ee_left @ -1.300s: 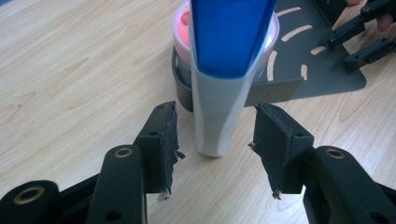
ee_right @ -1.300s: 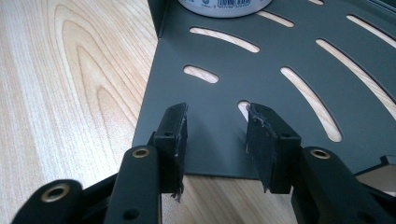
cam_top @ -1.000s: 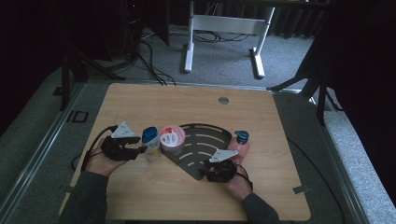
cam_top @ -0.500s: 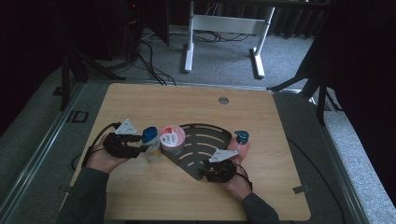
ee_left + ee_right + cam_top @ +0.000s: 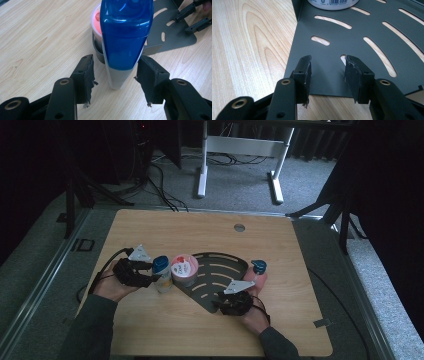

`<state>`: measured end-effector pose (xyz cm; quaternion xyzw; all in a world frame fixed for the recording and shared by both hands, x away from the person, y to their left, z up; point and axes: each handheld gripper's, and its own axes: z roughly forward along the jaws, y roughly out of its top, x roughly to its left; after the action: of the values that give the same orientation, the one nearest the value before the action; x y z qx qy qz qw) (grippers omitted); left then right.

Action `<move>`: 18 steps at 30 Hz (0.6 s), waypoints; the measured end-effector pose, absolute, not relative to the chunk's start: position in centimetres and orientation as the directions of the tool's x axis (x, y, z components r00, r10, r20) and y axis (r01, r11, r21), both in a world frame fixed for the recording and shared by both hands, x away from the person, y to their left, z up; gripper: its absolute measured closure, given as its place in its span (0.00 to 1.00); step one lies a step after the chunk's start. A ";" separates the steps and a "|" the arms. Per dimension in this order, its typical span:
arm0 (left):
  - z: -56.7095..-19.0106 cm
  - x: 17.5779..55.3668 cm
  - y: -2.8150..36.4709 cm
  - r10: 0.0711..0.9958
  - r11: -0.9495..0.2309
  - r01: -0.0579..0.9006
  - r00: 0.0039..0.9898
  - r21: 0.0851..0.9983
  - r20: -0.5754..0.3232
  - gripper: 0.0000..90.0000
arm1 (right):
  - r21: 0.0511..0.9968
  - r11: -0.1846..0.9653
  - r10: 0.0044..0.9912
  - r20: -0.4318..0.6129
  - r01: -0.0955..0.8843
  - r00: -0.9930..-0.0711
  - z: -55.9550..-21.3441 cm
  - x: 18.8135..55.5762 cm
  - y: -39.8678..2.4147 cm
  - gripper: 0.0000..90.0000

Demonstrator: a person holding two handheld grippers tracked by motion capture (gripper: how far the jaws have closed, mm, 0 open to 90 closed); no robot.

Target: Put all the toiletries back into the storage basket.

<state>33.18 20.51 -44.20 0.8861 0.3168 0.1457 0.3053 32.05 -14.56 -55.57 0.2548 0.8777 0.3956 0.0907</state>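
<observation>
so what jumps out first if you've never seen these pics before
The blue-capped bottle looms in the left gripper view, standing upright on the wooden table between the open jaws of the left gripper, with gaps either side. Just behind it sits a pink-lidded tub at the corner of a dark slotted shelf. The right gripper hovers open over that shelf's near edge.
</observation>
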 end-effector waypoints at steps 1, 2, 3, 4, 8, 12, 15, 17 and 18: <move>-44.2 33.2 20.4 0.650 -0.614 0.473 0.757 0.631 0.064 0.53 | 0.740 0.557 0.519 0.044 0.376 -0.854 -55.6 32.0 -14.6 0.62; -44.1 33.3 20.4 0.648 -0.619 0.473 0.759 0.627 0.067 0.53 | 0.740 0.557 0.519 0.043 0.376 -0.854 -55.6 32.0 -14.6 0.62; -44.1 33.3 20.3 0.646 -0.624 0.473 0.761 0.622 0.070 0.53 | 0.740 0.557 0.519 0.043 0.376 -0.854 -55.6 32.0 -14.6 0.62; -44.0 33.4 20.2 0.644 -0.629 0.475 0.762 0.616 0.071 0.54 | 0.740 0.557 0.518 0.044 0.376 -0.854 -55.6 32.1 -14.6 0.62; -43.9 33.6 19.9 0.634 -0.645 0.473 0.769 0.600 0.075 0.54 | 0.740 0.557 0.518 0.044 0.376 -0.854 -55.6 32.1 -14.6 0.62; -43.7 33.9 19.6 0.627 -0.657 0.471 0.775 0.588 0.079 0.54 | 0.740 0.557 0.518 0.045 0.377 -0.854 -55.6 32.1 -14.6 0.62; -43.6 34.1 19.4 0.620 -0.667 0.471 0.780 0.577 0.080 0.54 | 0.741 0.556 0.518 0.046 0.377 -0.854 -55.6 32.1 -14.6 0.62; -43.6 34.2 19.2 0.614 -0.676 0.470 0.785 0.568 0.082 0.54 | 0.741 0.556 0.519 0.047 0.378 -0.854 -55.6 32.1 -14.6 0.62; -43.6 34.3 19.2 0.612 -0.679 0.470 0.786 0.564 0.083 0.54 | 0.740 0.556 0.519 0.046 0.378 -0.854 -55.6 32.1 -14.6 0.62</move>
<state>34.30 19.17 -43.59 0.9066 0.2983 0.1335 0.2669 32.05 -14.58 -55.58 0.2553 0.8775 0.3961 0.0889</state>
